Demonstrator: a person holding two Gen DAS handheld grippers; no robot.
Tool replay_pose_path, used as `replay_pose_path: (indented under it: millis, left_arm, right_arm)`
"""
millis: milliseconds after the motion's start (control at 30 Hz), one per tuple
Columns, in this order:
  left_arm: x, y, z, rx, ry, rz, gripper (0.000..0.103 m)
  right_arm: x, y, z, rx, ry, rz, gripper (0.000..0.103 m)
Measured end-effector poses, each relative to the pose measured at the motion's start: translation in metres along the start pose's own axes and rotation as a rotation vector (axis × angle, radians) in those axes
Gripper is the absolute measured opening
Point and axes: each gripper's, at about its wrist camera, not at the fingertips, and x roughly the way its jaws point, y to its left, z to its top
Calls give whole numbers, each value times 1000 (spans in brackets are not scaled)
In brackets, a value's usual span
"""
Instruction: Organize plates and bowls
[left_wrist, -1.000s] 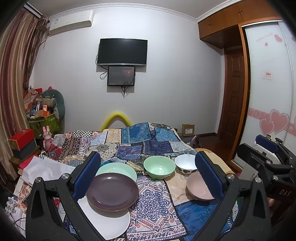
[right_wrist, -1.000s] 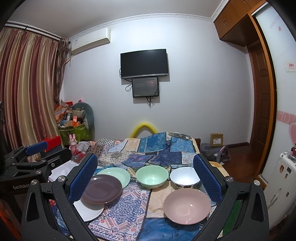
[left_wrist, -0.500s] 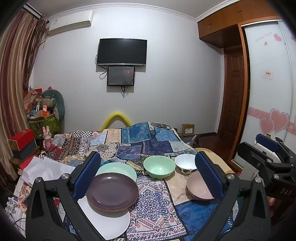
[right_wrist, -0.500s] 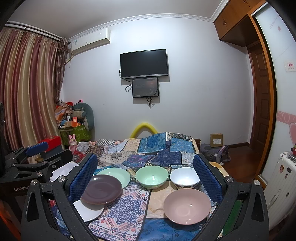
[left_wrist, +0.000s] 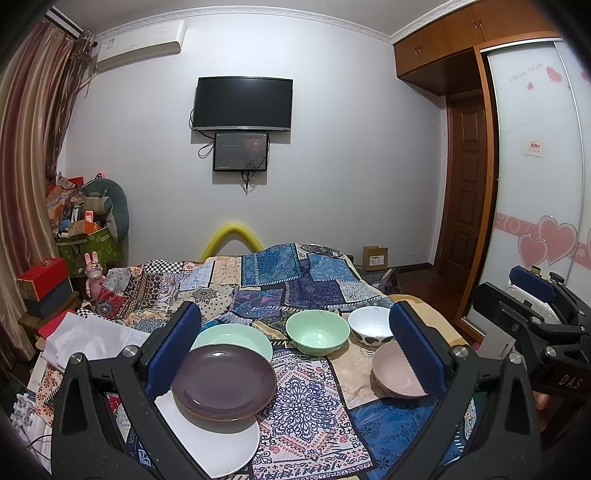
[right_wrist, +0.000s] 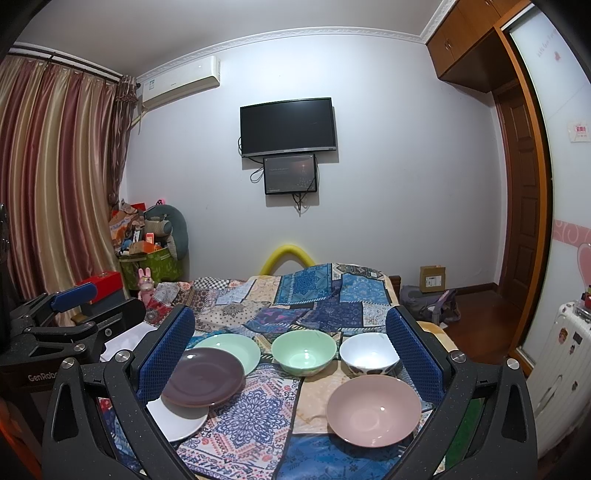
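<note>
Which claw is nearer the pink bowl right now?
Right. The right claw hangs open with the pink bowl low between its fingers, toward the right one. The left claw sits further left, over the purple plate.

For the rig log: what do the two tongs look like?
Both tongs, left and right, have speckled black frames with silver bolts and textured blue pads. White lettering: "GenRobo" partly visible on the left, "DAS" on the right. No cables or sleeves show.
</note>
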Motion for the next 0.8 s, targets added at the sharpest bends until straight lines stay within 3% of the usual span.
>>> replay_pose_path:
  millis: [800]
  left_arm:
    - [6, 3, -3, -3, 9, 0, 103]
  right_arm:
    - [6, 5, -3, -5, 15, 6, 103]
